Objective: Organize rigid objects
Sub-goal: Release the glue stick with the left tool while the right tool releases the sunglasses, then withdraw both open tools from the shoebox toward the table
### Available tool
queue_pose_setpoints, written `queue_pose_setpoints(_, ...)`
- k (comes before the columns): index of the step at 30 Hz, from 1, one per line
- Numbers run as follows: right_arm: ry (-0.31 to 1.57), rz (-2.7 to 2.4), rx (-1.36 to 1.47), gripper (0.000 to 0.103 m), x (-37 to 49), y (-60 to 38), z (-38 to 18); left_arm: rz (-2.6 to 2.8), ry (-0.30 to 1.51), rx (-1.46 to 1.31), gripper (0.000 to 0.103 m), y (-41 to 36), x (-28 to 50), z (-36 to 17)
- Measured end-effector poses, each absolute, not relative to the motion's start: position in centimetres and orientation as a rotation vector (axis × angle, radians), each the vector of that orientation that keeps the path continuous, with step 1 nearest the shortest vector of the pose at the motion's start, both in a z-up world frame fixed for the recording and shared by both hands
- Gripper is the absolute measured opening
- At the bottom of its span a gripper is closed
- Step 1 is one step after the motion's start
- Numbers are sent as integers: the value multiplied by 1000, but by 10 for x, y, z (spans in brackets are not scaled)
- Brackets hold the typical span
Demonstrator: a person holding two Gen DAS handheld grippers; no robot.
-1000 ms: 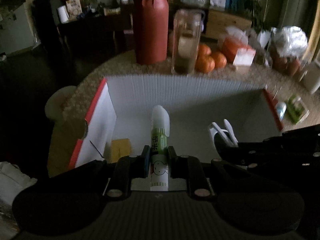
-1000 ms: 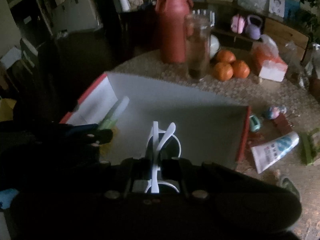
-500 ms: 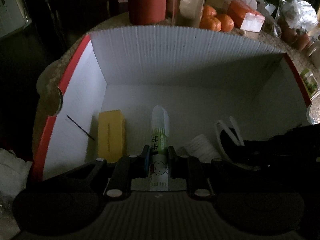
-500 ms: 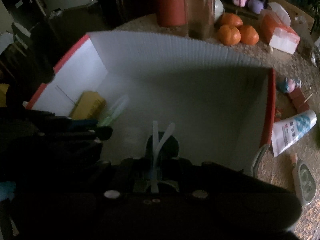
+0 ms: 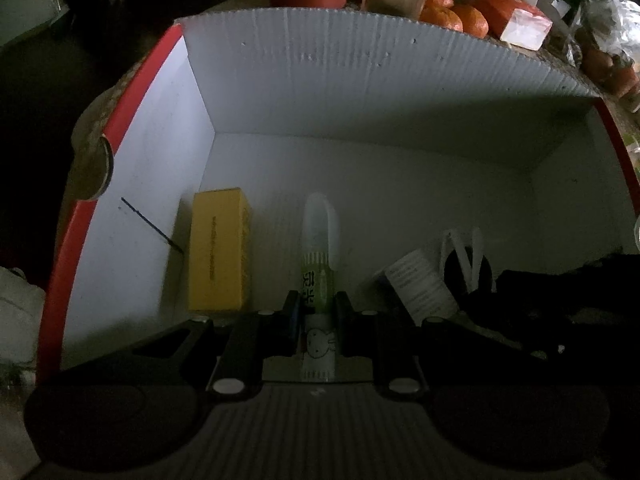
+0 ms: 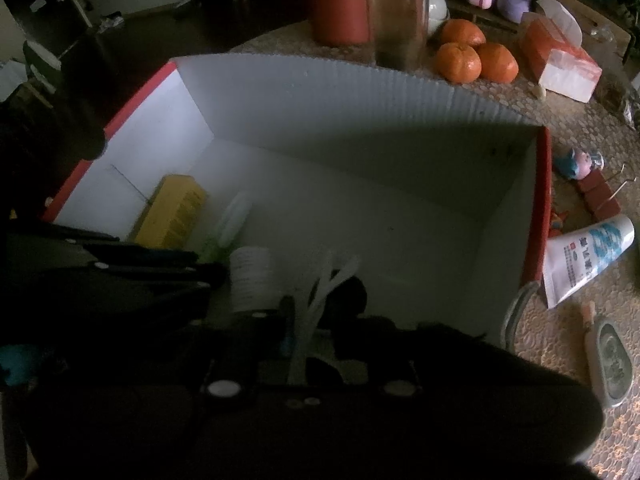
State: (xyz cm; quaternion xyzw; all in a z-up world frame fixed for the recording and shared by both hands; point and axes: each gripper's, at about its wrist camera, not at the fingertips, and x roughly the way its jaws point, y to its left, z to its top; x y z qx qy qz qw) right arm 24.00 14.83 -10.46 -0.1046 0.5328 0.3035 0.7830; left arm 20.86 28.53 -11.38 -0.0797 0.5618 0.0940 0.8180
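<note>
Both grippers are down inside the white corrugated box (image 5: 360,80), which has red side rims and sits on the bench (image 6: 560,120).

Left gripper (image 5: 317,312): fingers narrow, clamped on a green-labelled tube (image 5: 318,264). The tube runs straight out along the finger axis; its clear cap end is forward over the box floor and its rabbit-print tail sits back between the fingers.

Right gripper (image 6: 310,316): jaws are opening, with a white folded eyeglasses (image 6: 320,292) between the fingers. The temple arms stick forward and up past the fingertips, and a dark round lens shows beside them. Too dark to tell whether the pads are pressing on the frame.

In the box:
- A yellow carton (image 5: 219,252) lies flat along the left wall.
- A white cylinder with print (image 5: 418,280) lies between the two grippers.

On the bench:
- Behind the far wall: a red bottle (image 6: 340,0), a clear jar (image 6: 400,20), oranges (image 6: 458,62) and a tissue box (image 6: 560,60).
- Right of the box: a blue-and-white tube (image 6: 584,256).
</note>
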Motion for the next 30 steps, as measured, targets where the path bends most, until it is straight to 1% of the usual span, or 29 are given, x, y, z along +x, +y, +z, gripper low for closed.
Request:
queue_pose_setpoints(3, 1146, 674, -210, 28, 239, 145, -100, 204, 1181, -187, 18, 286, 207, -111)
queue_pose_setpoints(6, 1137, 691, -197, 33, 236, 141, -94, 205, 1158, -193, 18, 287, 200, -102)
queue_pose_setpoints(13, 1098, 717, -156, 38, 227, 126, -75, 236, 1083, -176, 18, 282, 187, -76)
queue_pose_setpoints(14, 1089, 721, -149, 41, 225, 122, -72, 239, 1067, -179, 18, 281, 184, -71)
queue_pose_setpoints(16, 1073, 723, -136, 59, 220, 116, -65, 239, 1029, -182, 18, 278, 177, -61)
queue_pose_setpoints(21, 1029, 741, -110, 61, 209, 97, -48, 239, 956, -164, 18, 266, 161, -39)
queue_pose_setpoints(25, 987, 749, -102, 65, 198, 84, -33, 237, 903, -145, 18, 256, 147, -24)
queue_pose_setpoints(30, 932, 769, -99, 66, 183, 68, -17, 226, 835, -124, 18, 243, 130, -9)
